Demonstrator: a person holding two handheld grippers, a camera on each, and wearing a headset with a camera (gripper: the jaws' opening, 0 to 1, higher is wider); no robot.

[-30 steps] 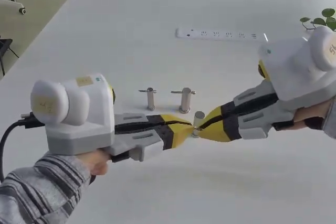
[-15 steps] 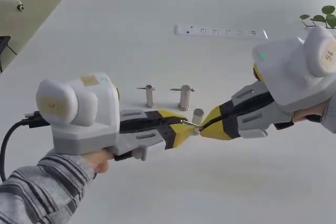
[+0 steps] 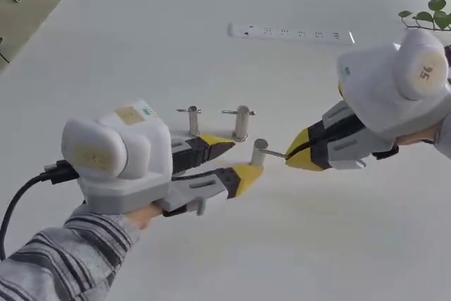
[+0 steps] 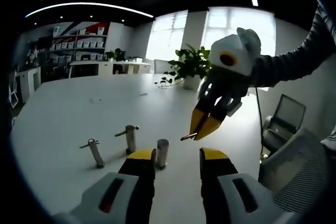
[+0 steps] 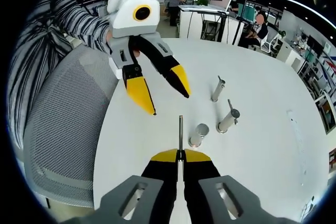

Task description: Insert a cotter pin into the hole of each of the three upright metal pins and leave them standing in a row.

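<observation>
Three upright metal pins stand in a row on the white table. The two far ones each carry a cotter pin through the top. The near pin stands bare. My left gripper is open, its jaws to either side of the near pin and just short of it. My right gripper is shut on a cotter pin whose free tip points at the near pin, close beside it.
A white power strip lies at the far side of the table and a potted plant stands at the far right. A grey mesh chair stands at the table's edge.
My left gripper has opened, let go of the near pin and drawn back a little. My right gripper has pulled slightly away to the right with the cotter pin.
</observation>
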